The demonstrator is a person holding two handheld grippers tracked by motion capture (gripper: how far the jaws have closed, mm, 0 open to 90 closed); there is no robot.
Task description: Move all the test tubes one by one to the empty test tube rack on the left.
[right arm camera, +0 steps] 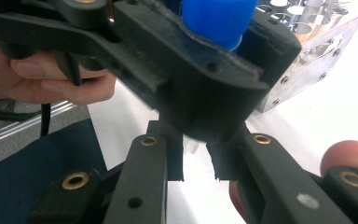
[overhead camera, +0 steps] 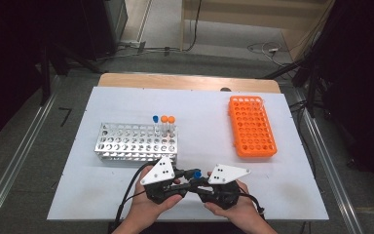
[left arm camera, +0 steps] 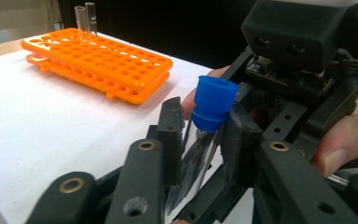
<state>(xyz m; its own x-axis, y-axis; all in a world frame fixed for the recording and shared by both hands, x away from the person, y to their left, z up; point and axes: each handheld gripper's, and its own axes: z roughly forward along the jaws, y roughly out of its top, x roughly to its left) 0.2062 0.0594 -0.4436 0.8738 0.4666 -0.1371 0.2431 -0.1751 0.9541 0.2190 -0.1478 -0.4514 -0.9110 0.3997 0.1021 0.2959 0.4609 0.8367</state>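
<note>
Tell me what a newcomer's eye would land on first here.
First, the blue-capped tube at the table's near edge, where the left gripper and right gripper meet on it. Next, the bright orange rack on the right of the white table, and the metal rack on the left with three capped tubes at its far right end.

- Clear, glossy tube (left arm camera: 200, 154) with a matt blue plastic cap (left arm camera: 213, 102).
- Shiny metal rack (overhead camera: 136, 143).
- Smooth orange plastic rack (overhead camera: 251, 126).
- Matt white table cover (overhead camera: 195, 112).
- Matt black plastic left gripper (left arm camera: 200, 140).
</note>
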